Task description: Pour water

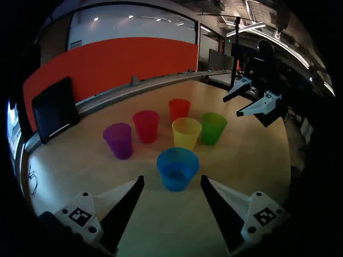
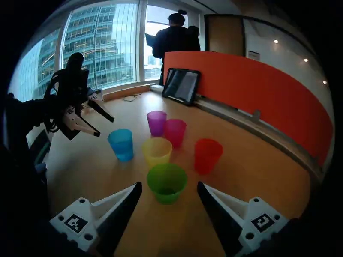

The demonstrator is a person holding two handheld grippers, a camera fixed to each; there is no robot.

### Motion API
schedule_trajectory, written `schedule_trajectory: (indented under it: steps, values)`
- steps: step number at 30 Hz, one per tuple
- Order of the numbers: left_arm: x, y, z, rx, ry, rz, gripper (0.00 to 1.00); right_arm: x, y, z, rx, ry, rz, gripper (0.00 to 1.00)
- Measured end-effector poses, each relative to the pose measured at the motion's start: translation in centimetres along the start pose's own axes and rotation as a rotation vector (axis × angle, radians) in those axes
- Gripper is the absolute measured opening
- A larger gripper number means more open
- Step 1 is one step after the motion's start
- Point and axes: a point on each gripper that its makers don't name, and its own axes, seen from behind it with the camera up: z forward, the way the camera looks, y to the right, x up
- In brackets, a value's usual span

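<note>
Several coloured plastic cups stand upright, close together, on a wooden table (image 1: 253, 154). The blue cup (image 1: 177, 168) stands just ahead of my left gripper (image 1: 171, 177), whose fingers are open on either side of it without touching. Behind it are the purple (image 1: 118, 140), pink (image 1: 146, 125), red (image 1: 179, 109), yellow (image 1: 186, 132) and green (image 1: 213, 127) cups. My right gripper (image 2: 168, 184) is open, with the green cup (image 2: 166, 182) just ahead between its fingertips, untouched. Across the group, the left gripper (image 2: 105, 127) hovers by the blue cup (image 2: 121, 144), and the right gripper (image 1: 230, 107) hangs beyond the green cup.
A black tablet (image 2: 182, 85) leans against a low orange partition (image 2: 257, 90) along the table's far side. Two people (image 2: 171, 38) stand by the windows behind it. A dark-sleeved arm (image 2: 25, 115) holds the left gripper. The table's edge (image 1: 287, 141) runs off to the right.
</note>
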Motion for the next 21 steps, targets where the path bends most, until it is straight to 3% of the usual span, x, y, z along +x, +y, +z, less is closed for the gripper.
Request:
schedule_trajectory:
  steps: [9,21]
  values:
    - [-1.5,0.0,2.1,-0.010,-0.045,0.004,0.98,-1.8,-0.5,1.1,0.014,-0.042,-0.012,1.00]
    - [-1.5,0.3,4.2,-0.037,-0.049,-0.008,0.98,-3.5,-0.5,2.7,0.021,-0.082,-0.012,1.00]
